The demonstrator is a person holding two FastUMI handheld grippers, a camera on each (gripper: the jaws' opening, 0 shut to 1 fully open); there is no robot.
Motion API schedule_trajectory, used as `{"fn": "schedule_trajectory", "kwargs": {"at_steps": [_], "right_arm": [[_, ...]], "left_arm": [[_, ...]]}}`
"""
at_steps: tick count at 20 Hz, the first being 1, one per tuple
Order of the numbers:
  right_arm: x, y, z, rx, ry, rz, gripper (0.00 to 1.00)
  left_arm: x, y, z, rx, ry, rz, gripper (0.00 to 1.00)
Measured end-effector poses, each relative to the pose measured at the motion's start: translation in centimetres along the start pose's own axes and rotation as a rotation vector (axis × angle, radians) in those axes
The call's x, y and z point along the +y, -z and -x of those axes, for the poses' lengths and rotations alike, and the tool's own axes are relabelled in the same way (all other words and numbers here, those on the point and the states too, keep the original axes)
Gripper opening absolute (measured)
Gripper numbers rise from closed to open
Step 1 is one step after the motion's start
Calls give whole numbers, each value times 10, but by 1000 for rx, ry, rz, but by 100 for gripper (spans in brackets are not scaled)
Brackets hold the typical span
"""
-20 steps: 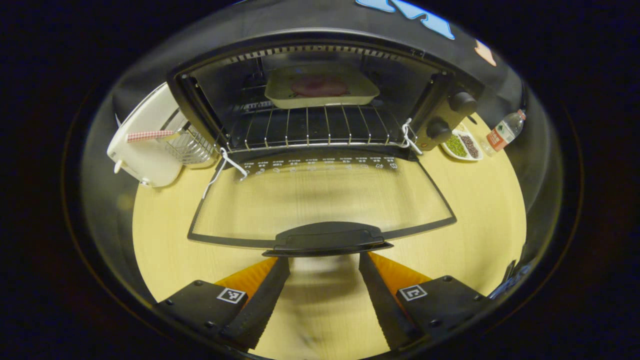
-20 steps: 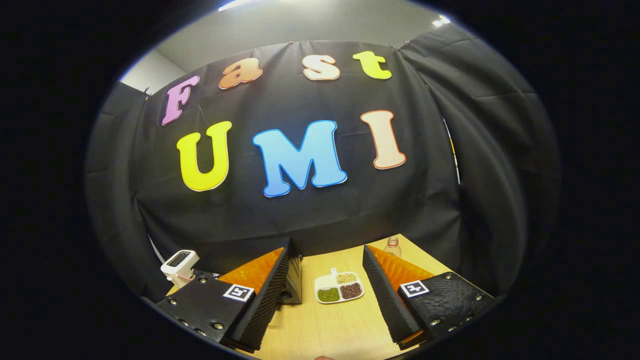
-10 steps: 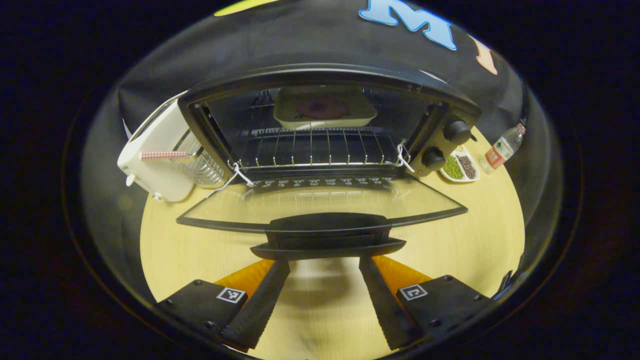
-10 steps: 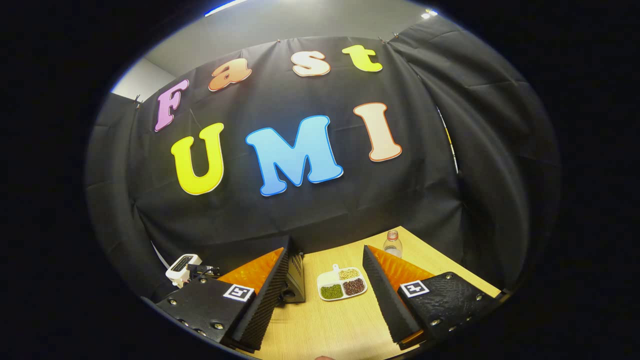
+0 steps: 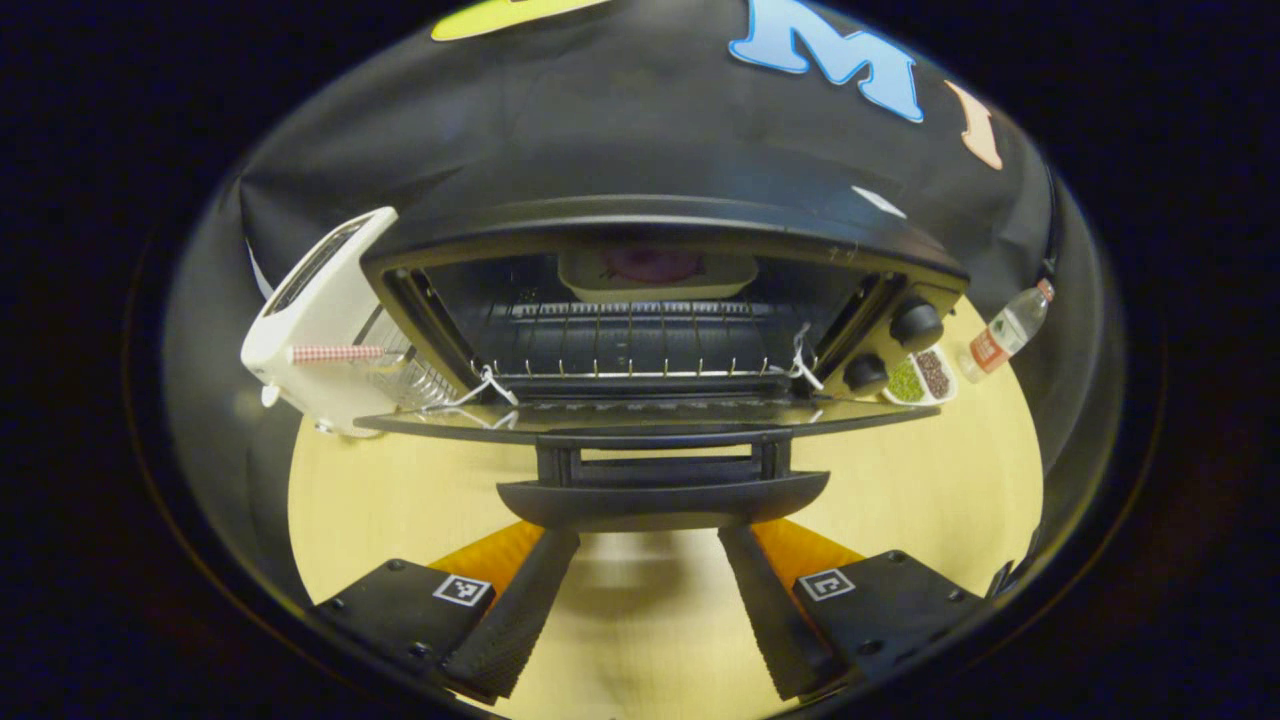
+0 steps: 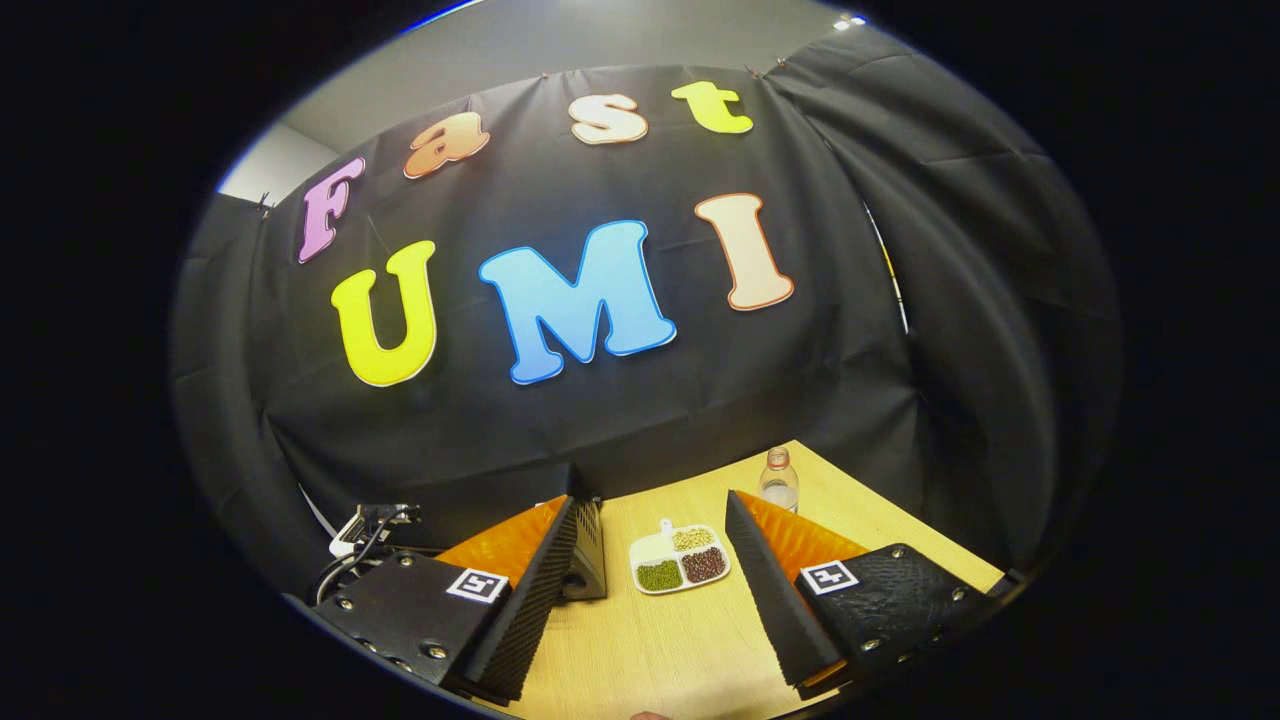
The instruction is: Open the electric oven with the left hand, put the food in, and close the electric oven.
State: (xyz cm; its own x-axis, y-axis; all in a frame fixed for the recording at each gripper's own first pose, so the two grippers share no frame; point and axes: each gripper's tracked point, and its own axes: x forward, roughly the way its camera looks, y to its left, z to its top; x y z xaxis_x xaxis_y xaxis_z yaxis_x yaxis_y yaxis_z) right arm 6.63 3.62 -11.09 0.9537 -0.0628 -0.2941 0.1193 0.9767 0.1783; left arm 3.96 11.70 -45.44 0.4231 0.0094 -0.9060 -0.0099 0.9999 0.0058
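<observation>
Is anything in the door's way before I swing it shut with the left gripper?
Nothing visible. The food tray sits far back on the rack, well behind the opening. The door lies about level, its handle just ahead of the open left gripper. Thin white cords hang at the hinge corners.

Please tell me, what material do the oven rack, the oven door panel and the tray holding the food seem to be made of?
Oven rack: bare metal wire, going by the thin, shiny parallel bars.
Oven door: seen nearly edge-on, probably glass in a dark frame, since it reflects the rack; handle looks like matte black plastic.
Tray: pale and smooth, perhaps ceramic or enamel; uncertain.
</observation>
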Motion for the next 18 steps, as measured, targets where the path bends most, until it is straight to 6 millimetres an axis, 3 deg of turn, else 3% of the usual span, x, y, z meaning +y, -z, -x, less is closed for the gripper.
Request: {"fn": "schedule_trajectory", "kwargs": {"at_steps": [5, 8, 12, 16, 18], "right_arm": [[2, -5, 5, -22, -5, 25, 91], [3, -13, 7, -47, -21, 56, 91], [5, -36, 8, -100, -76, 102, 91], [12, -78, 15, -194, -143, 140, 91], [16, -95, 18, -235, -171, 158, 91]], "left_arm": [[-7, -23, 21, -101, 28, -3, 96], [-14, -52, 53, -223, 27, -32, 96], [-37, -103, 148, -514, 11, -44, 96], [-61, -135, 278, -840, -41, -13, 99], [-72, -143, 333, -961, -53, 12, 92]]}}
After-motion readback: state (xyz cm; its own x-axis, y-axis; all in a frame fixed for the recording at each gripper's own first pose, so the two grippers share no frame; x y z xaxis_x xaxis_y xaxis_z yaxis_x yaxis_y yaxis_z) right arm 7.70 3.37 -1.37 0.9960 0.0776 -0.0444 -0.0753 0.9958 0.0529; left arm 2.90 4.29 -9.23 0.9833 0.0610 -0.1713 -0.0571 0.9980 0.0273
